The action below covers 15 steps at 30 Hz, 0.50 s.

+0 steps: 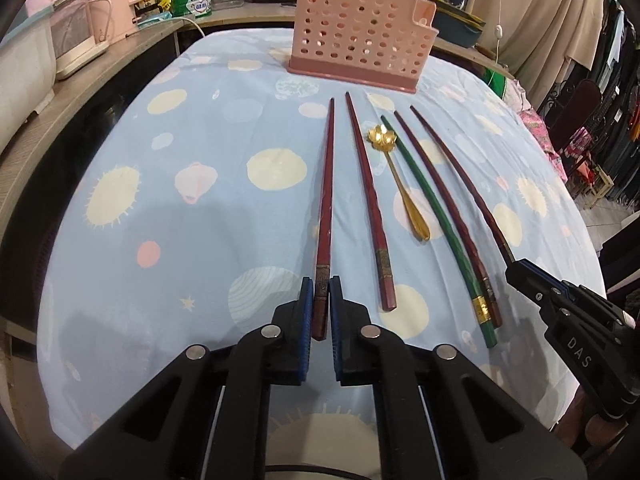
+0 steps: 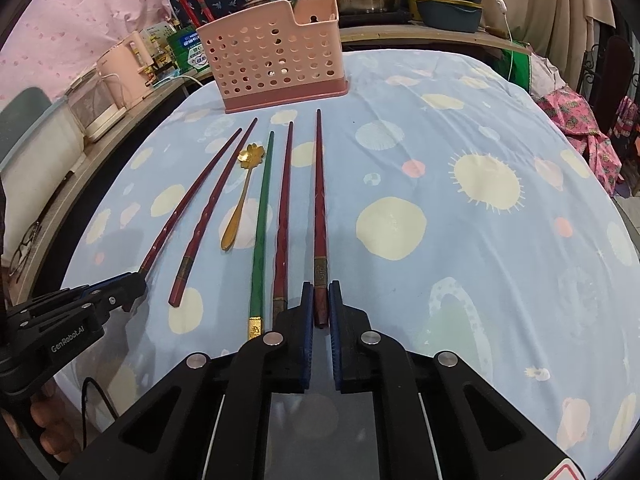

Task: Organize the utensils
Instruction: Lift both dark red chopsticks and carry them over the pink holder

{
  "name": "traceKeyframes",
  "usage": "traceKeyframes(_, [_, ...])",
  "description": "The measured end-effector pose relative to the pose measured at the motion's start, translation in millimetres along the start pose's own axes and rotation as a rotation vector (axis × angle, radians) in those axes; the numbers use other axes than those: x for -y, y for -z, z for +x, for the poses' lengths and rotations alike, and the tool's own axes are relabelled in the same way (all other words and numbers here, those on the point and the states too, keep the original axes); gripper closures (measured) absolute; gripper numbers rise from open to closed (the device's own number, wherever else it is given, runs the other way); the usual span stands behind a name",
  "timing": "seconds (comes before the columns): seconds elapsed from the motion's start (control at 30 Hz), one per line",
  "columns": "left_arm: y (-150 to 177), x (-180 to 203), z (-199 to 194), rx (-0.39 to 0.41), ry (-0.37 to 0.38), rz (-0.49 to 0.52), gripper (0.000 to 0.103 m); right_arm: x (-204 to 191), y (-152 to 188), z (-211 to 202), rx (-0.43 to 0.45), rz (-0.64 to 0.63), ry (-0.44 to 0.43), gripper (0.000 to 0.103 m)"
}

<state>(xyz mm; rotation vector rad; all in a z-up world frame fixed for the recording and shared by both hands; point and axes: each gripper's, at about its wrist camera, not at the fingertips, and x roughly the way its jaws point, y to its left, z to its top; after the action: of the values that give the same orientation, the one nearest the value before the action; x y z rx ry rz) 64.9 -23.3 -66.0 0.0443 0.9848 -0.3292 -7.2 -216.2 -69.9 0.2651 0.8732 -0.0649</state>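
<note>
Four dark red chopsticks [image 1: 326,200], one green chopstick [image 1: 436,216], gold flower-bowled spoon [image 1: 394,168].

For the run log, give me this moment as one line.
left gripper: around leftmost chopstick | right gripper: around rightmost chopstick | holder: upright | spoon: untouched

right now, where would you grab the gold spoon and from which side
Probably by the thin handle of the gold spoon, near its middle, coming straight down from above with the fingers across it. It lies flat on the cloth, between a dark red chopstick and the green chopstick, so a side approach would likely bump them.
</note>
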Motion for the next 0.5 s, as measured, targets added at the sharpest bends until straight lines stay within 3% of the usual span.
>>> traceKeyframes(0.5, [-43.6,-5.4,-55.4,0.139,0.006,-0.04,0.096,0.2,-43.4,-58.2,0.156,0.056,-0.066,0.095])
